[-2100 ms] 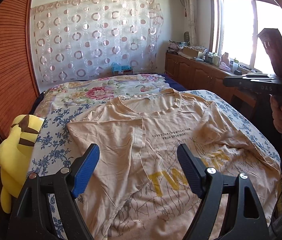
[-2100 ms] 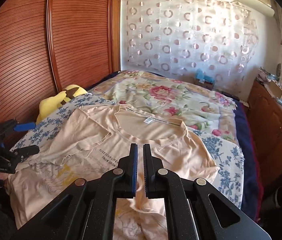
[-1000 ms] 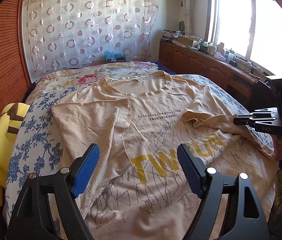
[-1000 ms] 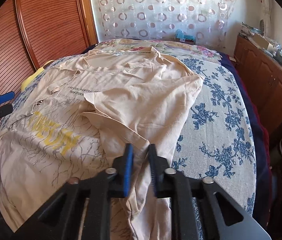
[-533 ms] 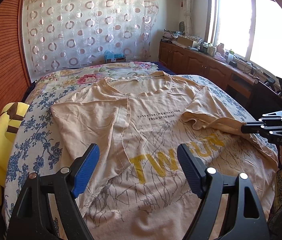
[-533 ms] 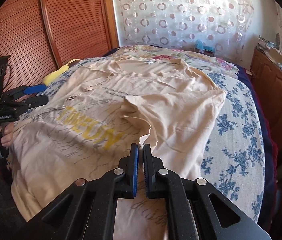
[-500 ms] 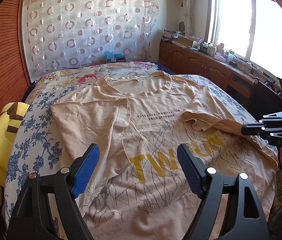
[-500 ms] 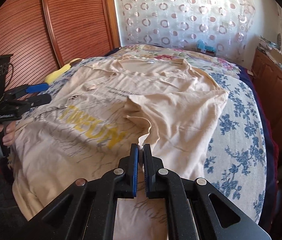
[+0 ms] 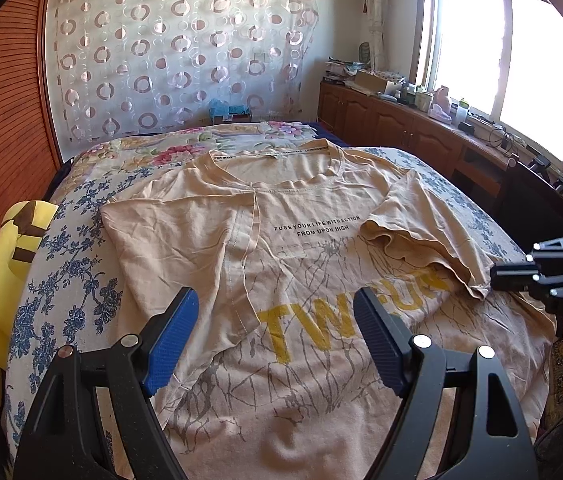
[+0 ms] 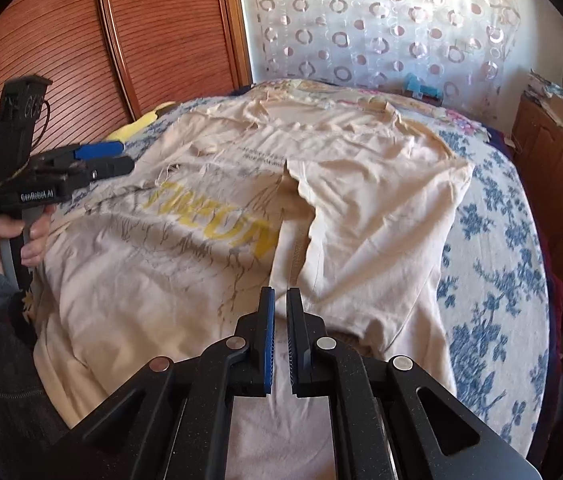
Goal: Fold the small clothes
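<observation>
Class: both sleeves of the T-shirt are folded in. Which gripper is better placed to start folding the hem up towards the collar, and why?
Probably the left gripper: it hangs wide open over the T-shirt near the hem. The right gripper, jaws just opening with nothing between them, sits at the shirt's edge.

I see a beige cotton T-shirt (image 9: pixel 313 240), matt and creased, on a blue-flowered woven bedspread (image 9: pixel 69 300). My grippers' black plastic fingers (image 10: pixel 305 344) carry ribbed blue pads. Glossy slatted wooden wardrobe doors (image 10: pixel 81 40); plush yellow toy (image 9: pixel 5 272).

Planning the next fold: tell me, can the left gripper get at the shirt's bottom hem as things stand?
Probably yes: the left gripper hangs open above the T-shirt, nothing lies between them, and the hem lies just below it, out of view.
</observation>
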`<state>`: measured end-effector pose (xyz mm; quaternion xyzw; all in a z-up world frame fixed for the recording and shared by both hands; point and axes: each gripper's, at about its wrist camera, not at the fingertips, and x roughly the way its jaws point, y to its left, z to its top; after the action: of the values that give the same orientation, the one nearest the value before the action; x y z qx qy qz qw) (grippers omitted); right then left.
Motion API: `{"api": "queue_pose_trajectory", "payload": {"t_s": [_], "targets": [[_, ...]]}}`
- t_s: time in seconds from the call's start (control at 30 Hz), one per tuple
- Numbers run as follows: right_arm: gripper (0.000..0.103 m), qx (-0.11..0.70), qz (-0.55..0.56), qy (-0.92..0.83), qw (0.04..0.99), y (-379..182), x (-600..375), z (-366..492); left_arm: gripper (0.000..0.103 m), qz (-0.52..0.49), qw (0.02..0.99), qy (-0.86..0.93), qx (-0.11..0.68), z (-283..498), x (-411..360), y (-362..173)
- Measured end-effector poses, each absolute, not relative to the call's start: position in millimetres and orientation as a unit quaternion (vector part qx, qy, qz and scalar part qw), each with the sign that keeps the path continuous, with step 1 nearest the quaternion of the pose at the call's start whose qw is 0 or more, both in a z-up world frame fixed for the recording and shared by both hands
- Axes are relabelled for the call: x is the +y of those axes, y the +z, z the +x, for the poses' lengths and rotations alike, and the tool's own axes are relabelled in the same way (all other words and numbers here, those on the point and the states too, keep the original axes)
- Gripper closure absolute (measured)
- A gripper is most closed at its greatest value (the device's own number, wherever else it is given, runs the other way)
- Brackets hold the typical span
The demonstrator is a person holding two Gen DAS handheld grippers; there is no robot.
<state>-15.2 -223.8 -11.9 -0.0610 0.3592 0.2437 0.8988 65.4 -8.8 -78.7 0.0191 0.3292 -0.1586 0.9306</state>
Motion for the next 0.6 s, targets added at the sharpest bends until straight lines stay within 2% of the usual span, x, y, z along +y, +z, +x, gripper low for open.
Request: {"api": "queue_pose_trajectory", "payload": {"t_s": [0.07,0.1,0.43,0.53,0.6], "targets": [[0.067,0.349,-0.059,0.231,0.906,-8,-222,-6,0.023,0.019,0.930,-0.159,0.330,65,-9,-79],[0.066,0.347,-0.057,0.226,0.909,-7,-222,-1,0.023,0.019,0.930,-0.159,0.330,66,-9,-79],[0.066,0.380,-0.079,0.226,0.893,-27,-179,71,0.023,0.014,0.930,-0.154,0.334,64,-8,-84],[0.076,0.395,-0.079,0.240,0.883,-32,-166,81,0.023,0.008,0.929,-0.151,0.337,66,-4,-86],[0.076,0.401,-0.072,0.261,0.875,-35,-159,84,0.023,0.004,0.929,-0.147,0.339,67,-1,-88]]}}
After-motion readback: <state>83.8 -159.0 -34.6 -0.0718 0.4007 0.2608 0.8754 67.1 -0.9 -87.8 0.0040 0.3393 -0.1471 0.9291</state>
